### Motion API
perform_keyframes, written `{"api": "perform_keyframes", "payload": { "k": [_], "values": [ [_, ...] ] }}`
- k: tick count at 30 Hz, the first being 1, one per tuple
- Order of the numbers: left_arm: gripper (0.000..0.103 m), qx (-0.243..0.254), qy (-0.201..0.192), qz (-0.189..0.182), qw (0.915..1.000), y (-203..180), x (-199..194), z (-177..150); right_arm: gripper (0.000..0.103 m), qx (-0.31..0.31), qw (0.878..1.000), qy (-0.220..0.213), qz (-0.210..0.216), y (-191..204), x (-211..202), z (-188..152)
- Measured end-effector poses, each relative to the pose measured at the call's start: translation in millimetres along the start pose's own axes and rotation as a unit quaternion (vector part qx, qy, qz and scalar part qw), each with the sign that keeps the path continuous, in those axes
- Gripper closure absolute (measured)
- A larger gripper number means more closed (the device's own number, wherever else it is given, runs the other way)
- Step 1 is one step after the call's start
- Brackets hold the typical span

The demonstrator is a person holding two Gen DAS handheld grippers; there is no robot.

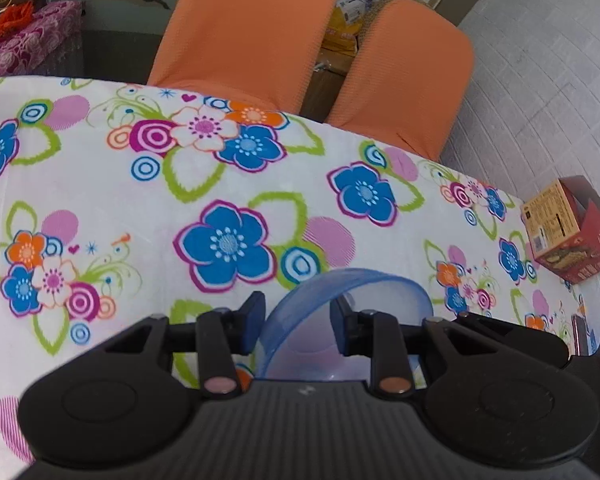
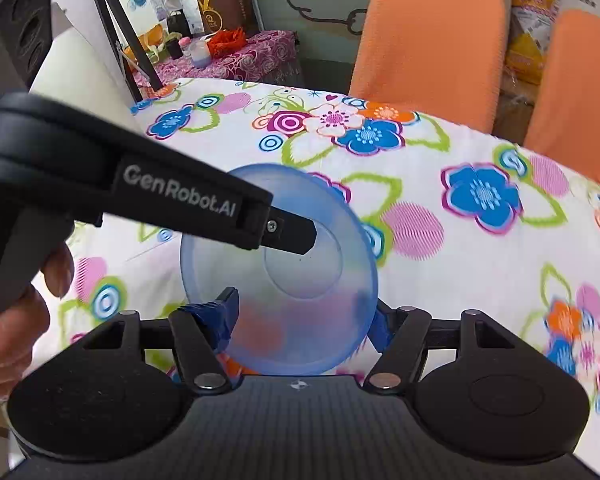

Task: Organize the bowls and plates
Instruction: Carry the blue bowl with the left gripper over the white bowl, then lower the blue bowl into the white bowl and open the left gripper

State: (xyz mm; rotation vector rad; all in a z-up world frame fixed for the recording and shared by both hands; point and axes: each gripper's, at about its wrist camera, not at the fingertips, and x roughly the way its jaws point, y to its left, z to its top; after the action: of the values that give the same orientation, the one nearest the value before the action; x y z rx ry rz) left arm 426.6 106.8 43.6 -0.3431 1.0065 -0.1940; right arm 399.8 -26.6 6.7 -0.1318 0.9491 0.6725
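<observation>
A translucent blue bowl [image 2: 284,280] stands on the flowered tablecloth [image 2: 460,272]. In the right wrist view it lies between the wide-apart fingers of my right gripper [image 2: 302,318], which is open, with a blue pad near each side of the bowl. My left gripper [image 2: 300,236] reaches in from the left over the bowl. In the left wrist view the bowl [image 1: 364,280] has its rim between the jaws of my left gripper [image 1: 298,324]. One finger is outside the wall and one is inside, with a clear gap between them.
Two orange chairs [image 1: 252,28] [image 1: 412,76] stand behind the table's far edge. A red and tan carton [image 1: 568,228] sits at the table's right edge. A pink-covered side table [image 2: 244,56] with clutter and a black stand leg [image 2: 140,60] are at the back left. A hand [image 2: 16,320] holds the left gripper.
</observation>
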Motion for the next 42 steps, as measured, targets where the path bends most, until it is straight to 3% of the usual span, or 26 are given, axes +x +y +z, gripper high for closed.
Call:
{"api": "perform_keyframes", "payload": {
  "k": [15,21,25,27,29,30,37,42],
  "values": [
    [0.076,0.035,0.05,-0.089,0.9942,-120,-61,-138,0.049,0.059,0.997,0.019,-0.047,-3,-136,-127],
    [0.075,0.057,0.081,-0.091,0.991,-144,-51,-176,0.048,0.078,0.995,0.037,-0.056,-11,-149,-169],
    [0.075,0.048,0.089,-0.08,0.9916,-143,-38,-181,0.049,0.086,0.994,0.031,-0.055,-13,-146,-178],
    [0.071,0.048,0.08,-0.076,0.9927,-141,-39,-180,0.05,0.081,0.994,0.022,-0.064,-12,-148,-180],
    [0.051,0.06,0.061,-0.064,0.9943,-141,-44,-179,0.05,0.073,0.994,0.007,-0.083,-12,-153,-179],
    [0.048,0.065,0.049,-0.063,0.9947,-141,-49,-177,0.05,0.072,0.993,0.0,-0.089,-14,-156,-179],
    [0.04,0.103,-0.017,-0.067,0.9923,-140,-82,-177,0.049,0.096,0.988,-0.061,-0.107,-22,-177,-194],
    [0.04,0.109,-0.043,-0.053,0.9917,-127,-90,-192,0.048,0.124,0.975,-0.127,-0.135,-11,-182,-227]
  ]
}}
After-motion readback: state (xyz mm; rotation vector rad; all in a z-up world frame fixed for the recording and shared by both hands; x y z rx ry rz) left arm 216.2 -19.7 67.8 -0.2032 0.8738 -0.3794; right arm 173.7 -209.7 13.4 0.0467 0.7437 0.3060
